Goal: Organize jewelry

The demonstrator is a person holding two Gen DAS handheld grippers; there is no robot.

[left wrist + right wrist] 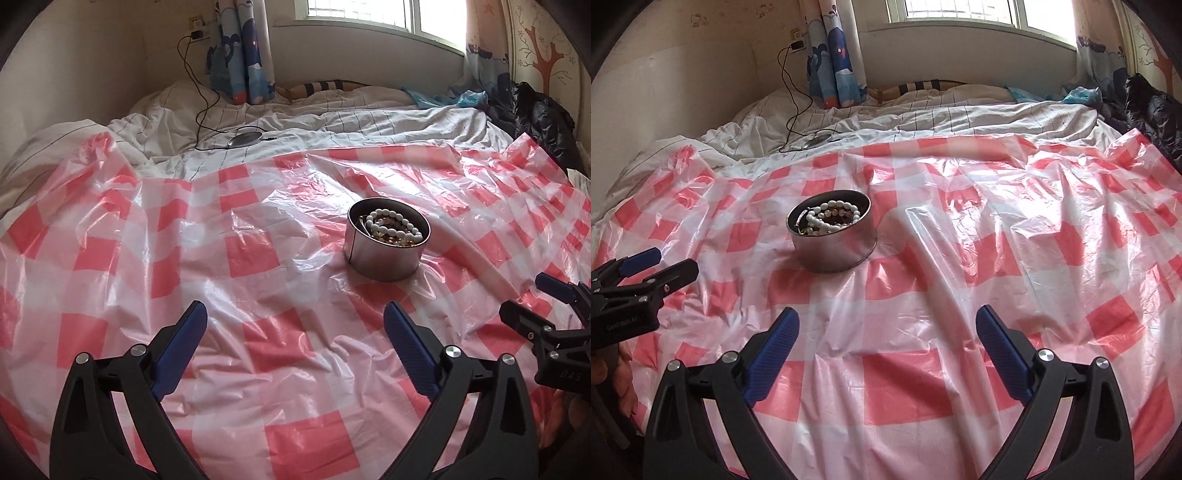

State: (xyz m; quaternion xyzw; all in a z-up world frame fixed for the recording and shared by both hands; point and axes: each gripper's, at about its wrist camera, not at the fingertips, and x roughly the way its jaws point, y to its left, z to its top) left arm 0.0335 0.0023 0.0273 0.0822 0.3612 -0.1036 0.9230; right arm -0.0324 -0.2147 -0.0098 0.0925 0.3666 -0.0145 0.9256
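A round metal tin stands on the red-and-white checked plastic sheet. It holds a white bead bracelet and other jewelry. In the right wrist view the tin sits left of centre, with the white beads inside. My left gripper is open and empty, a little short of the tin and to its left. My right gripper is open and empty, in front of the tin and to its right. Each gripper shows at the edge of the other's view: the right one, the left one.
The sheet covers a bed with a white striped duvet. A round charger pad with a black cable lies on the duvet behind. A black jacket is at the far right. Curtains and a window stand at the back.
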